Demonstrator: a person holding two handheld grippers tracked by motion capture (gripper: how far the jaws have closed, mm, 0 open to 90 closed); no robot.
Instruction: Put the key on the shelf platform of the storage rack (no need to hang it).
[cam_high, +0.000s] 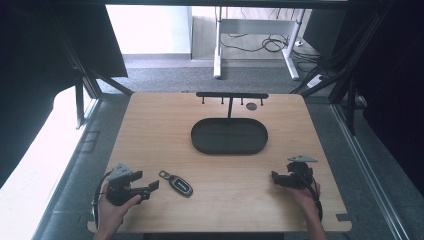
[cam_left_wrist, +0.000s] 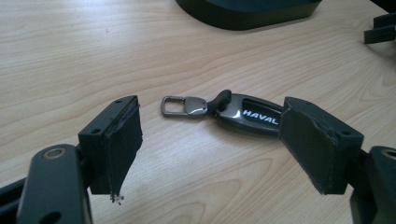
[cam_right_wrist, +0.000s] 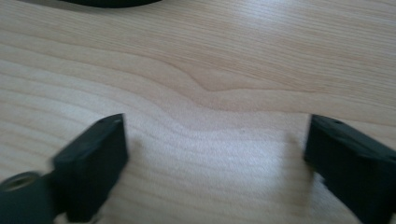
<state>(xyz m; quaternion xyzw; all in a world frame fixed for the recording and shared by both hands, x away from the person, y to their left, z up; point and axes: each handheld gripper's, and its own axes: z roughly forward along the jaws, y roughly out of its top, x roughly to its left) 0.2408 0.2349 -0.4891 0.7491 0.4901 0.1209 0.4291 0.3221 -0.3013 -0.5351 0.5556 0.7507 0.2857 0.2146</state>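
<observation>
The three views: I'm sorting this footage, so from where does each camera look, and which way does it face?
High view: above the person's side, looking forward and down on the table; forearms, left gripper and right gripper show.
Left gripper view: rides the left gripper, looks along its open jaws at the key fob.
Right gripper view: rides the right gripper, looks along its open jaws at bare tabletop.
Shared: high and left gripper views both show the key fob and the black tray.

Soft daylight, left side glaringly overexposed, dark upper corners, right gripper view blurred
</observation>
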